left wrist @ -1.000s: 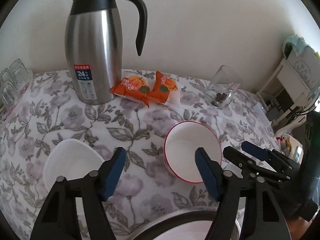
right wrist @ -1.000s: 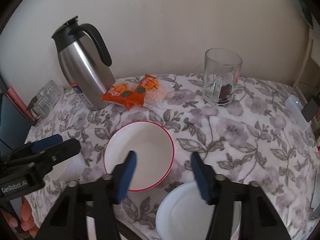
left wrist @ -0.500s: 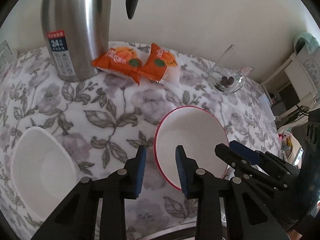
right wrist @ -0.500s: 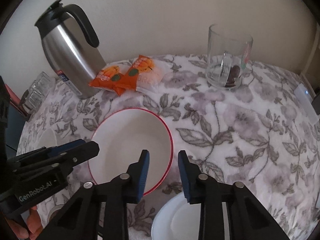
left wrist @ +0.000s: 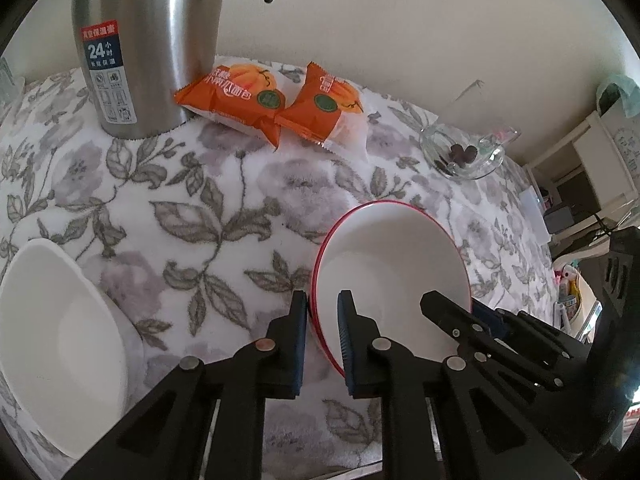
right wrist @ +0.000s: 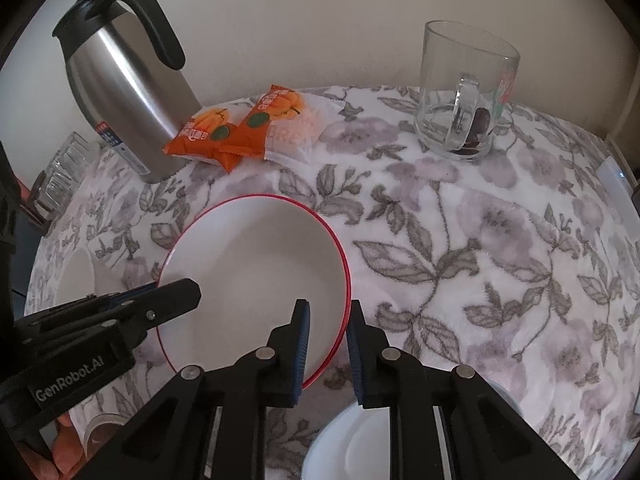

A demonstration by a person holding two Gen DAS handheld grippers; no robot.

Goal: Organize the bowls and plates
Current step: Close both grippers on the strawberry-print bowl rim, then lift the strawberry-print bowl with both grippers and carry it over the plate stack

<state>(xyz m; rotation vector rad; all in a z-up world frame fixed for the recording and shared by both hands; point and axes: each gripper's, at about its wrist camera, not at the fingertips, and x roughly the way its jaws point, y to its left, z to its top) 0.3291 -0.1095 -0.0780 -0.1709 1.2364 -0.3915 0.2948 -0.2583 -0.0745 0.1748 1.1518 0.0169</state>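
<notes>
Red-rimmed white ceramic bowl (left wrist: 384, 264), open floral cloth beyond its far rim: left gripper (left wrist: 322, 312) and right gripper (right wrist: 327, 322) closing astride opposite rim edges.

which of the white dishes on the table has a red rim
The round bowl in the middle of the floral cloth, with both grippers' jaws closing over its rim. The squarish white bowl and the plate are plain white.

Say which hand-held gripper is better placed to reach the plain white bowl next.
Left, probably: the plain white bowl lies beside the left hand-held gripper, which is shut on the near rim of the red-rimmed bowl.
</notes>
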